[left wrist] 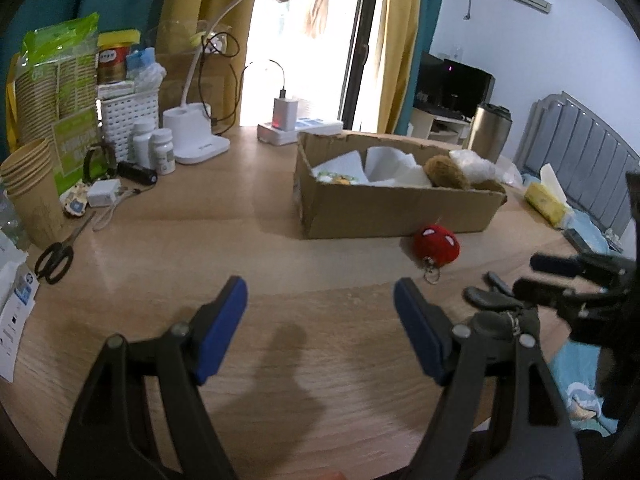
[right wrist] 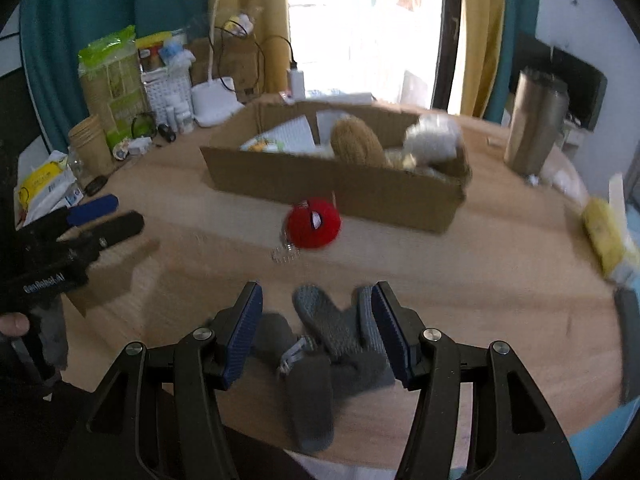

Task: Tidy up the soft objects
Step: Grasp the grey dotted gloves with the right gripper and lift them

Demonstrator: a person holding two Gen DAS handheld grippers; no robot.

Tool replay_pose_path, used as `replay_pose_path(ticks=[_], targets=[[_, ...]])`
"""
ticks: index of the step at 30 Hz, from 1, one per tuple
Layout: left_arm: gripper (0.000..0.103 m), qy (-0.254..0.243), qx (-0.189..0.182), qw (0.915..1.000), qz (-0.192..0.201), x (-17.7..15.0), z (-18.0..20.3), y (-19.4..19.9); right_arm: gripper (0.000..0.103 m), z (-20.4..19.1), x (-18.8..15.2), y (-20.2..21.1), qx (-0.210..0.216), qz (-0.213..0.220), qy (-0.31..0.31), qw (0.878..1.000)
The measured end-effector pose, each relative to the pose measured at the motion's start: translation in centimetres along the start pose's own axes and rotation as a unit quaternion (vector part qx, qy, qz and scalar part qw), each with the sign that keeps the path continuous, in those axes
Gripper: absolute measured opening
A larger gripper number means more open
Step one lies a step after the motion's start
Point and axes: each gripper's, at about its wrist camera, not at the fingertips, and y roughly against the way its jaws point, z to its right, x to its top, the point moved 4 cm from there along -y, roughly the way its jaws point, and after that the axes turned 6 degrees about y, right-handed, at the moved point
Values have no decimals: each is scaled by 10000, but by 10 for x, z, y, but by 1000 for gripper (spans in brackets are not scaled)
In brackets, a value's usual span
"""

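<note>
Grey knitted gloves [right wrist: 340,340] are framed, ungripped, by the half-spread right tool [right wrist: 316,328]; closing is called for, the cardboard box [right wrist: 340,192] at twelve o'clock, the left tool [left wrist: 320,312] wide and empty.

The worktop [right wrist: 480,248] was pale wood-grain with a soft sheen. The box [right wrist: 340,184] was matt brown cardboard, its edges rough and torn. The red ball [right wrist: 314,222] looked fuzzy plush, with a metal ring. The grey glove [right wrist: 340,332] was ribbed knit cloth. The right tongs [right wrist: 316,320] had matt black plastic arms and ridged blue pads, probably rubber. The far tumbler [right wrist: 536,120] was brushed metal.
</note>
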Motion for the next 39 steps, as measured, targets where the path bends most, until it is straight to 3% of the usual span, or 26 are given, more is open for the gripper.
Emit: replay_pose_path(ticks=[12, 18, 21, 27, 28, 32, 35, 39], targets=[[77, -223, -156, 9992, -284, -16, 28, -20, 60, 12, -29, -13, 214, -115, -294, 9993], [77, -286, -146, 9989, -337, -18, 36, -26, 61, 15, -35, -15, 290, 76, -470, 9984], [77, -259, -145, 9988, -396, -19, 37, -30, 72, 15, -38, -15, 187, 171, -414, 9988], [77, -327, -123, 9984, -443, -20, 42, -33, 72, 14, -46, -13, 198, 548, -501, 9970], [77, -346, -117, 9984, -442, -20, 43, -33, 71, 13, -46, -13, 209, 561, -484, 9970], [77, -360, -103, 9983, -436, -19, 45, -33, 47, 9, -46, -11, 500, 634, -403, 9959], [77, -382, -99, 9982, -444, -18, 47, -33, 30, 1, -42, -7, 396, 702, -114, 9967], [77, -437, -123, 9981, -417, -16, 54, -33, 27, 14, -38, 0, 373, 819, -194, 9958]])
